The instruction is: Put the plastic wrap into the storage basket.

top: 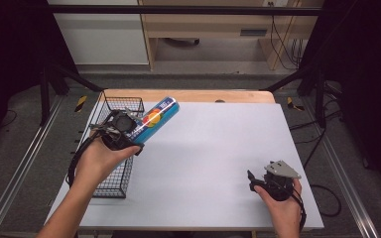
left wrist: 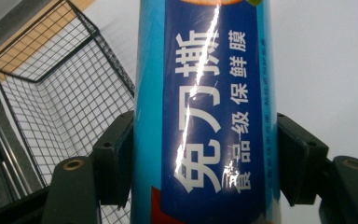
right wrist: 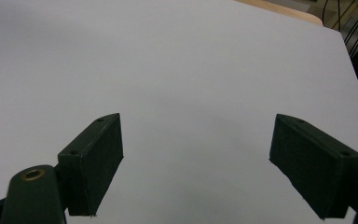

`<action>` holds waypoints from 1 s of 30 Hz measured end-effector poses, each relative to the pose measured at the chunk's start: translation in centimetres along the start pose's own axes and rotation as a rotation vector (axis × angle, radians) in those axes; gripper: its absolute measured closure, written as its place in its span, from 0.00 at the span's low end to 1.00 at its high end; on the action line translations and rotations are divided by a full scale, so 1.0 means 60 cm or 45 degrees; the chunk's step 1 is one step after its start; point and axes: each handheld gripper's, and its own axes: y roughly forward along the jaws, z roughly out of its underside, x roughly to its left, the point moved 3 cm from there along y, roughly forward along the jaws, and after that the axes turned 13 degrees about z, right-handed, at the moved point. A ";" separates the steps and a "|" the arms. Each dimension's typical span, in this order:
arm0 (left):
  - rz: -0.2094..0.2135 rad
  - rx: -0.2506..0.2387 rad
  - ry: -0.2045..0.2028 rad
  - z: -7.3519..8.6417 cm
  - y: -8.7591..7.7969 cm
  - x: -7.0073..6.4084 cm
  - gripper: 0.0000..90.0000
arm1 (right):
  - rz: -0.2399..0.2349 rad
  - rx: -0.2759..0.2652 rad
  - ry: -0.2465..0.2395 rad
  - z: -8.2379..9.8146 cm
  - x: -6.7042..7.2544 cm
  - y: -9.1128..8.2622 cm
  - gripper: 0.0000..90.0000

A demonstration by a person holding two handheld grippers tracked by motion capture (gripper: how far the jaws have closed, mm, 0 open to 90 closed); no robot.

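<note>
The roll [top: 155,119] is gripped by the left gripper [top: 129,130], tilted in the air just right of the basket [top: 110,184] at the table's [top: 218,163] left edge. Lowering and release into the basket appear left. The right gripper [top: 254,179] rests spread and empty, near right.

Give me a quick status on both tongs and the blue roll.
Left tongs shut on blue roll, held beside wire basket. Right tongs open, empty, over table. Nothing in the way.
</note>
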 end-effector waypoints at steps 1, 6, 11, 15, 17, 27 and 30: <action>-0.019 0.015 0.004 0.002 -0.001 0.003 0.36 | 0.001 -0.002 0.001 0.000 0.000 0.000 0.19; -0.084 0.052 -0.035 0.015 -0.005 0.018 0.36 | -0.003 0.002 0.000 0.001 -0.001 0.002 0.19; -0.106 0.051 -0.073 0.025 -0.009 0.030 0.36 | -0.004 -0.001 0.001 0.000 0.001 0.001 0.19; -0.148 0.072 -0.096 0.040 -0.013 0.036 0.36 | -0.005 0.005 0.005 0.001 0.001 0.001 0.19; -0.170 0.062 -0.139 0.051 -0.012 0.043 0.36 | -0.006 0.009 0.005 0.001 0.001 0.001 0.19; -0.242 0.093 -0.216 0.083 -0.009 0.073 0.36 | -0.011 0.011 0.007 0.001 0.003 0.002 0.19; -0.254 0.110 -0.237 0.090 -0.001 0.080 0.36 | -0.008 0.012 0.011 0.002 0.000 0.002 0.19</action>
